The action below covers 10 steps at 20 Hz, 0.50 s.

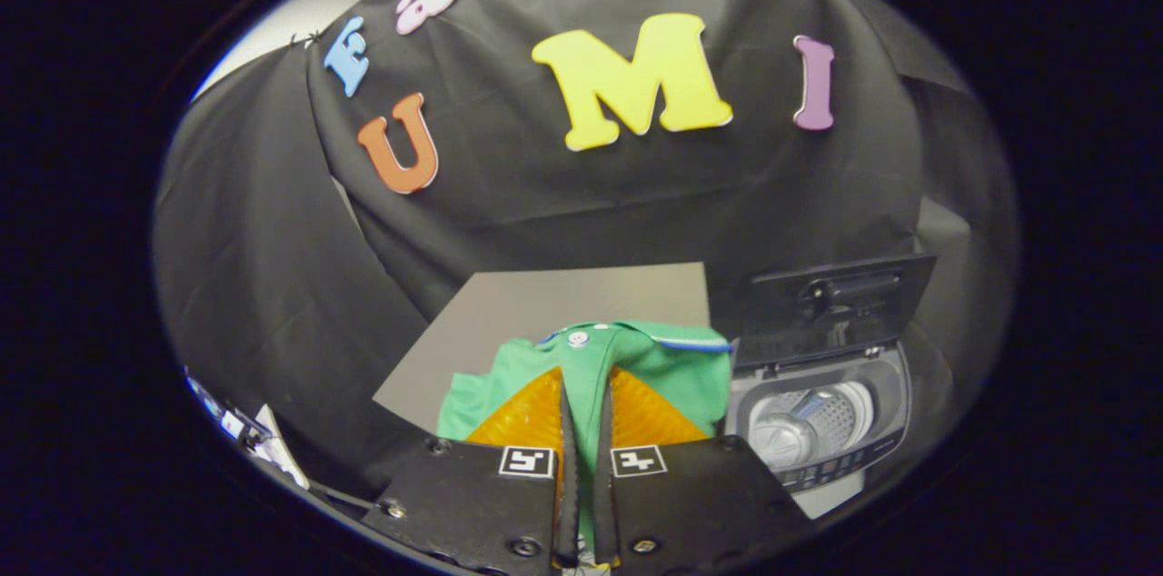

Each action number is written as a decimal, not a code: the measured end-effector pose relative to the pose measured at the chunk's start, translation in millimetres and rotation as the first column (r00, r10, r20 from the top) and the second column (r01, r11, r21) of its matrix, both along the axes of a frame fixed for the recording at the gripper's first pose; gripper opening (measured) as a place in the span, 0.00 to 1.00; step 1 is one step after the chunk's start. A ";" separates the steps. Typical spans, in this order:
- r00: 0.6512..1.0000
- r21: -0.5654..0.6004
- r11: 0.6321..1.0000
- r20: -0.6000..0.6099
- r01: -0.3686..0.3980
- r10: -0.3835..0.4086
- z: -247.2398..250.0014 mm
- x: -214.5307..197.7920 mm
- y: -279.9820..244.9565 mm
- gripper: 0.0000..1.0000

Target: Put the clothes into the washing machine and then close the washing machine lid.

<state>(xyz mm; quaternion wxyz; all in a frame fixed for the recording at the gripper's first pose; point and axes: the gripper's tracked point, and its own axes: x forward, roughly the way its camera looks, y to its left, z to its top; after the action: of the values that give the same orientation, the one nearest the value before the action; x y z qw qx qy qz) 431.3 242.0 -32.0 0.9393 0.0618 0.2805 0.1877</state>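
Gripper (581, 417) fingers pinch a green shirt (677, 372) between them (carrying step); next, swing right over the open washer (818, 426) drum.

A staged recording booth rather than a real home, black cloth wall (273, 267) draped all around, a toy-sized top-loading washing machine (822, 417) with its lid (831, 308) raised, a grey mat (545, 308) on the cloth-covered counter

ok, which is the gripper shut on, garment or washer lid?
The green garment, pinched between the gripper fingers. The washer lid stands open, off beside them, untouched.
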 end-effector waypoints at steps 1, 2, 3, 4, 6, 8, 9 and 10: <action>1.000 -0.005 1.000 0.021 0.016 -0.016 9.9 -3.2 -18.3 0.10; 0.999 -0.006 0.999 0.039 0.038 -0.038 19.3 -6.4 -37.1 0.10; 0.997 0.001 0.998 0.055 0.058 -0.058 29.3 -7.3 -53.4 0.10; 0.994 0.005 0.997 0.070 0.080 -0.081 39.4 -6.9 -72.1 0.10; 0.987 -0.004 0.993 0.104 0.122 -0.121 56.2 -2.6 -114.0 0.10; 0.975 -0.027 0.985 0.144 0.172 -0.167 69.9 4.4 -158.2 0.10; 0.969 -0.031 0.980 0.160 0.198 -0.191 75.3 8.1 -176.8 0.10; 0.964 -0.034 0.976 0.166 0.217 -0.209 78.4 11.2 -194.8 0.10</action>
<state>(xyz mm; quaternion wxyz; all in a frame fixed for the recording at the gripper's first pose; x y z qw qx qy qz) 442.5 47.2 46.4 0.9749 0.0519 0.2000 0.0829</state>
